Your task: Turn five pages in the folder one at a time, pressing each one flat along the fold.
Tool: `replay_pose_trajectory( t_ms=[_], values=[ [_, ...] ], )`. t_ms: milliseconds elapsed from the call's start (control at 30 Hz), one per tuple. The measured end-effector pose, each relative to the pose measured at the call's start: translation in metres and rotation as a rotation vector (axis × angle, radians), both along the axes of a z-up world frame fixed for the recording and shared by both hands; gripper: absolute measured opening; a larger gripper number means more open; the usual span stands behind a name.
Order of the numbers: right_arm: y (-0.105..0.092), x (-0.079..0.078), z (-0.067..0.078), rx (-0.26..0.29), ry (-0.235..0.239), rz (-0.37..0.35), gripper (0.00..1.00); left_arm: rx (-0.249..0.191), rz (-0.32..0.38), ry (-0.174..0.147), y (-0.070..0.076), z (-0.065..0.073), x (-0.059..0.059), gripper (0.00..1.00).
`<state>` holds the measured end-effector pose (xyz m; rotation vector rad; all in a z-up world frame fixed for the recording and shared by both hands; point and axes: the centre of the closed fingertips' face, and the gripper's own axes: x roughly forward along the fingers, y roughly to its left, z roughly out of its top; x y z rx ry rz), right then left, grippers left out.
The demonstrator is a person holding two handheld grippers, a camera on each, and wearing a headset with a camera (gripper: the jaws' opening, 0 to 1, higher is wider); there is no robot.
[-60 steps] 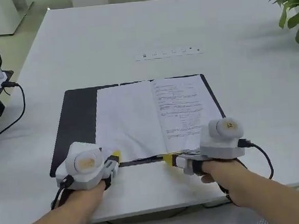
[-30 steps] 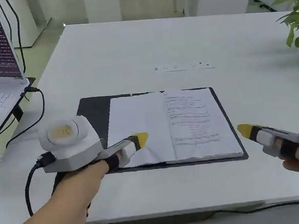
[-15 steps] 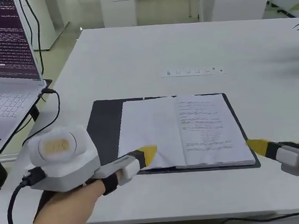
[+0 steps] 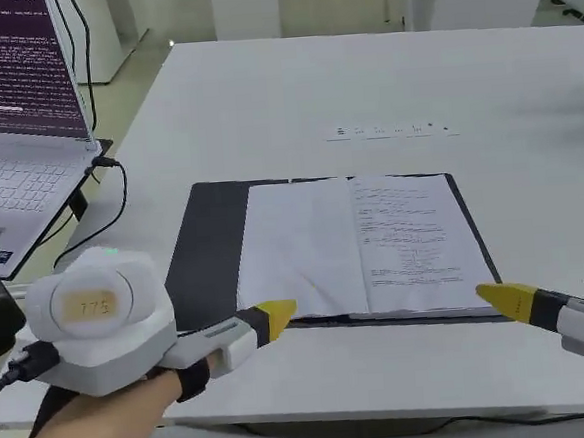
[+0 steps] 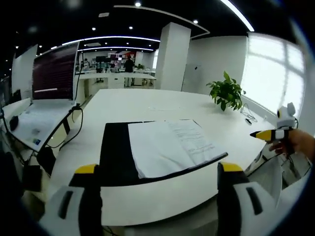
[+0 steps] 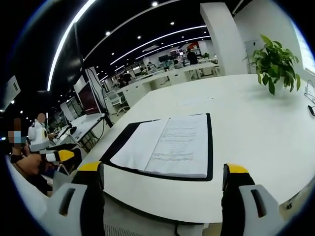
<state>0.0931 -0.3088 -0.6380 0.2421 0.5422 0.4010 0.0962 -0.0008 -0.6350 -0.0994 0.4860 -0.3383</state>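
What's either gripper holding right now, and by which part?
Nothing is held. The left gripper and the right gripper both have their jaws spread open, short of the near edge of the open folder, and touch no page.

one folder [image 4: 304, 243], two tongs [image 5: 158, 169] [image 6: 162, 168], one laptop [image 4: 14, 178]

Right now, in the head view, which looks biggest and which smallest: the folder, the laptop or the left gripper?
1. The folder looks largest.
2. The laptop and left gripper look alike: the gripper is nearest the camera and the laptop is cut off, so I won't rank them.
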Motion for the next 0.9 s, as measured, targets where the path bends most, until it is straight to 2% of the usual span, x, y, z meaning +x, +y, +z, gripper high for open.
replay_pose_trajectory(
  t_ms=[233, 467, 633, 867, 900],
  values=[
    [-0.006, 0.000, -0.006, -0.001, 0.016, -0.001, 1.00, 0.014, 0.004, 0.009, 0.000, -0.001, 0.002, 0.99],
    [-0.007, -0.001, -0.009, 0.008, 0.024, 0.009, 1.00, 0.029, -0.034, 0.018, -0.020, -0.006, 0.011, 0.99],
    [-0.006, 0.000, -0.011, 0.006, 0.033, 0.028, 0.98, 0.041, -0.097, 0.025, -0.053, -0.011, 0.020, 0.99],
    [-0.005, 0.000, -0.012, 0.020, 0.036, 0.041, 0.97, 0.030, -0.228, 0.048, -0.118, -0.022, 0.035, 0.91],
    [-0.006, 0.000, -0.012, 0.024, 0.038, 0.041, 0.96, 0.029, -0.234, 0.051, -0.121, -0.023, 0.036, 0.90]
  ],
)
